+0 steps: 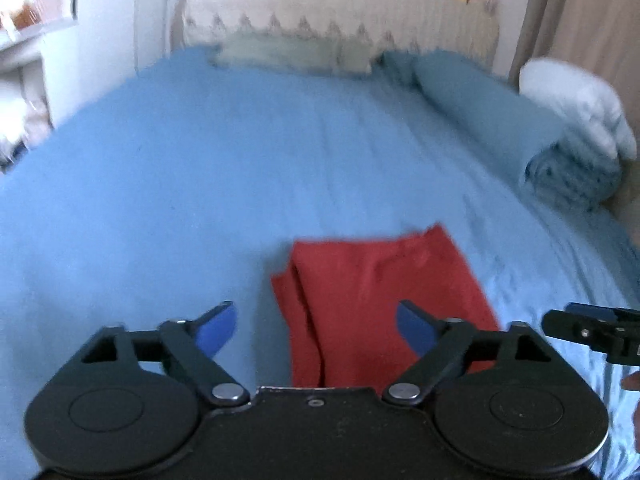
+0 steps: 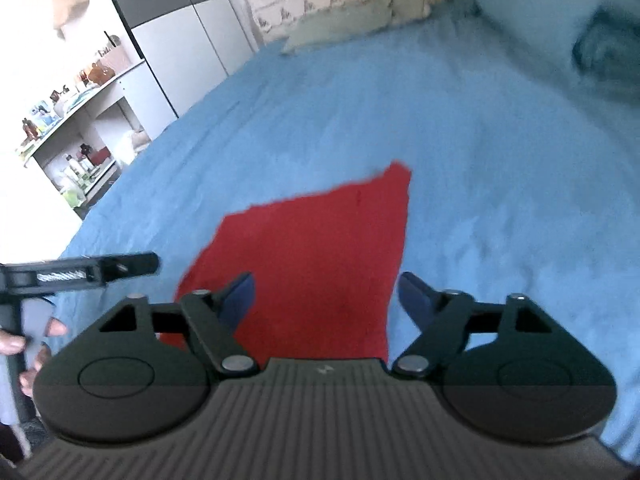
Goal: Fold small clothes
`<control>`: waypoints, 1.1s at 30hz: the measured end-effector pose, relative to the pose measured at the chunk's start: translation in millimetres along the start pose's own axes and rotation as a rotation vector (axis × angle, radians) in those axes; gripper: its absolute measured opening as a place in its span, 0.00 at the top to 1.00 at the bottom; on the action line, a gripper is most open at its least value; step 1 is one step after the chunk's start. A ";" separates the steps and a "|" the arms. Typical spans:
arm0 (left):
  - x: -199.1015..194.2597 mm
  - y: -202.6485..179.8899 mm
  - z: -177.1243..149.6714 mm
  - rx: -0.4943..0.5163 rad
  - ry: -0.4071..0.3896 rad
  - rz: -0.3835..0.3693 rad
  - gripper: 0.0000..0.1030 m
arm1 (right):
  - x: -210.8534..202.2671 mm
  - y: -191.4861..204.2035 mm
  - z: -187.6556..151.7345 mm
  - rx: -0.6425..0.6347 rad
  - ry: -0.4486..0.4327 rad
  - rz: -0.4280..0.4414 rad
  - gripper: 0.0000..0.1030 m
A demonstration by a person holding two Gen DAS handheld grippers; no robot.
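A red garment (image 1: pixel 380 292) lies folded flat on the blue bedsheet (image 1: pixel 160 184), with layered edges showing on its left side. My left gripper (image 1: pixel 316 330) hovers over the garment's near left part, jaws wide open and holding nothing. In the right wrist view the same red garment (image 2: pixel 320 252) spreads out ahead. My right gripper (image 2: pixel 328 300) stands wide open above its near edge, nothing between the blue pads (image 2: pixel 414 294). Each gripper shows at the edge of the other's view: the right one (image 1: pixel 592 328) and the left one (image 2: pixel 92 270), held by a hand (image 2: pixel 28 344).
A rolled teal blanket (image 1: pixel 520 120) and a white pillow (image 1: pixel 580 104) lie at the bed's far right. A pale green pillow (image 1: pixel 288 52) rests against the headboard. White shelves with bottles (image 2: pixel 68 128) and a wardrobe (image 2: pixel 180 28) stand left of the bed.
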State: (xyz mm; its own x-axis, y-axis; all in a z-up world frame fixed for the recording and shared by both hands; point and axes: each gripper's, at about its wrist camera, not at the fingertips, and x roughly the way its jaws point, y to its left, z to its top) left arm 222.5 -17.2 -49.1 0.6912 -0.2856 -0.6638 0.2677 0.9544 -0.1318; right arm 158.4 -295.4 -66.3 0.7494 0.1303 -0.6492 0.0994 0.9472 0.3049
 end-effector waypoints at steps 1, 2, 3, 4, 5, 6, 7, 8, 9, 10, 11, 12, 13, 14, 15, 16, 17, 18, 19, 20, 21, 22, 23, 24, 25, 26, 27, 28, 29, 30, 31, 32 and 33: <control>-16.8 -1.5 2.7 -0.001 -0.029 0.009 0.01 | -14.8 8.6 3.7 -0.014 -0.017 -0.023 0.05; -38.5 -2.5 4.3 0.001 -0.060 0.023 0.00 | -34.6 18.7 6.9 -0.032 -0.040 -0.052 0.04; -55.3 -4.8 4.6 0.006 -0.083 0.039 0.00 | -51.1 27.1 8.9 -0.045 -0.058 -0.076 0.00; -72.1 -8.4 4.5 0.018 -0.099 0.062 0.00 | -68.8 35.5 10.5 -0.058 -0.074 -0.100 0.00; -91.6 -10.9 2.9 0.037 -0.111 0.090 0.00 | -88.7 44.9 11.1 -0.070 -0.091 -0.126 0.00; -106.6 -13.0 0.9 0.053 -0.120 0.112 0.00 | -105.4 52.0 10.4 -0.078 -0.107 -0.146 0.00; -123.6 -15.3 -3.6 0.065 -0.124 0.136 0.00 | -122.3 60.3 8.4 -0.089 -0.127 -0.164 0.00; -136.7 -17.2 -8.8 0.069 -0.125 0.147 0.00 | -136.5 68.2 6.1 -0.102 -0.139 -0.180 0.00; -151.1 -19.1 -14.9 0.072 -0.125 0.154 0.00 | -150.8 76.5 2.2 -0.116 -0.148 -0.199 0.00; -164.1 -21.2 -21.4 0.071 -0.121 0.164 0.00 | -163.7 83.6 -2.8 -0.125 -0.151 -0.211 0.00; -172.6 -23.3 -26.8 0.068 -0.116 0.178 0.00 | -174.5 90.9 -7.9 -0.130 -0.145 -0.222 0.00; -184.3 -25.4 -34.4 0.062 -0.112 0.194 0.00 | -186.6 96.5 -16.1 -0.133 -0.128 -0.231 0.00; -192.0 -26.4 -40.6 0.055 -0.111 0.201 0.00 | -195.2 102.0 -22.2 -0.128 -0.110 -0.237 0.00; -198.2 -27.7 -46.2 0.044 -0.107 0.207 0.00 | -203.1 107.0 -28.9 -0.117 -0.088 -0.242 0.00; -205.0 -28.5 -53.5 0.027 -0.100 0.207 0.00 | -208.8 111.2 -35.4 -0.110 -0.075 -0.240 0.00; -208.2 -28.4 -61.2 0.017 -0.093 0.200 0.00 | -215.4 115.1 -43.5 -0.106 -0.067 -0.233 0.00; -212.4 -29.1 -69.3 0.010 -0.084 0.195 0.00 | -220.1 120.1 -52.0 -0.102 -0.056 -0.233 0.00; -213.9 -30.0 -74.9 0.010 -0.075 0.195 0.00 | -222.8 121.8 -59.8 -0.092 -0.042 -0.238 0.00; -215.0 -30.3 -80.9 0.016 -0.061 0.196 0.00 | -225.0 125.6 -67.4 -0.084 -0.025 -0.244 0.00; -215.5 -32.2 -87.0 0.030 -0.046 0.200 0.00 | -224.2 127.1 -73.6 -0.087 -0.012 -0.242 0.00; -216.7 -33.5 -92.3 0.044 -0.038 0.206 0.00 | -224.8 128.8 -80.3 -0.089 -0.001 -0.246 0.00; -217.4 -34.7 -96.9 0.056 -0.030 0.209 0.00 | -225.9 130.4 -86.0 -0.087 0.001 -0.265 0.00; -218.4 -35.0 -100.6 0.063 -0.026 0.209 0.00 | -227.4 130.6 -91.2 -0.084 0.004 -0.282 0.00; -218.8 -35.6 -103.5 0.068 -0.026 0.207 0.00 | -227.8 131.5 -96.1 -0.084 0.013 -0.288 0.00; -219.3 -35.9 -105.5 0.070 -0.029 0.203 0.00 | -228.0 131.7 -100.6 -0.082 0.024 -0.288 0.00; -220.0 -36.1 -106.7 0.070 -0.034 0.202 0.00 | -228.4 131.0 -104.5 -0.075 0.030 -0.288 0.00; -220.6 -37.1 -108.5 0.072 -0.037 0.200 0.00 | -228.9 130.7 -107.8 -0.071 0.034 -0.291 0.00; -220.6 -38.2 -109.0 0.078 -0.037 0.195 0.00 | -229.7 130.3 -110.9 -0.070 0.036 -0.295 0.00; -219.9 -38.7 -109.0 0.085 -0.037 0.191 0.00 | -230.9 131.1 -113.3 -0.071 0.037 -0.303 0.00; -219.7 -39.8 -109.3 0.096 -0.037 0.188 0.00 | -230.0 128.6 -113.5 -0.071 0.035 -0.310 0.00; -219.7 -40.6 -109.6 0.103 -0.039 0.190 0.00 | -230.6 128.4 -114.1 -0.071 0.033 -0.316 0.00; -219.3 -41.5 -109.5 0.105 -0.040 0.195 0.00 | -229.0 126.1 -113.0 -0.068 0.033 -0.319 0.00; -218.6 -42.0 -109.3 0.109 -0.039 0.195 0.00 | -229.3 124.6 -112.7 -0.062 0.032 -0.324 0.00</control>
State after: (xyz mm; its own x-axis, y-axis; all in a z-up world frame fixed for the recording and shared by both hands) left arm -13.3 14.6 21.1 0.7621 -0.1021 -0.6394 0.1962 0.9775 0.0778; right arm -74.9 -174.1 42.1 0.6639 -0.1725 -0.7276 0.2886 0.9567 0.0366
